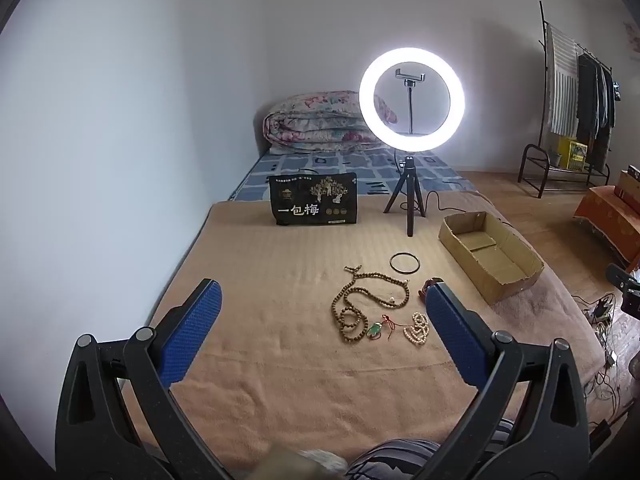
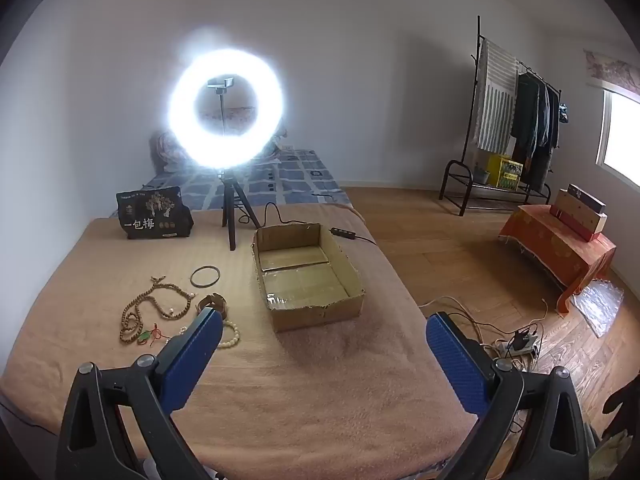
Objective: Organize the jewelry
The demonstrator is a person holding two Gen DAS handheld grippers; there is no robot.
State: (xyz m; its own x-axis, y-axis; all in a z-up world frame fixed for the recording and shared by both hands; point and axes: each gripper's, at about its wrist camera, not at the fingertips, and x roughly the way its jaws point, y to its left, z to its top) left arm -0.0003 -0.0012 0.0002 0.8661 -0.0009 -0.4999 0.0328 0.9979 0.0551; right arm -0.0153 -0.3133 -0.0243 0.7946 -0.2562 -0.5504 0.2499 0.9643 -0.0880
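Observation:
Jewelry lies on a tan blanket [image 1: 256, 280]: a long brown bead necklace [image 1: 362, 300], a dark bangle [image 1: 405, 262], a green pendant on red cord [image 1: 376, 329], a white bead bracelet [image 1: 418, 328] and a brown bracelet [image 1: 429, 283] partly behind my fingertip. An open cardboard box [image 1: 490, 254] stands to their right. My left gripper [image 1: 320, 300] is open and empty, above the blanket in front of the jewelry. In the right wrist view the necklace [image 2: 154, 306], bangle [image 2: 205, 276], brown bracelet [image 2: 212, 303] and box [image 2: 306, 276] show. My right gripper [image 2: 323, 328] is open and empty, just before the box.
A lit ring light on a tripod [image 1: 411, 120] and a black snack bag [image 1: 313, 199] stand at the blanket's far side. A folded quilt [image 1: 320, 120] lies behind. A clothes rack [image 2: 516, 120], an orange-covered table [image 2: 560, 248] and floor cables [image 2: 516, 340] are to the right.

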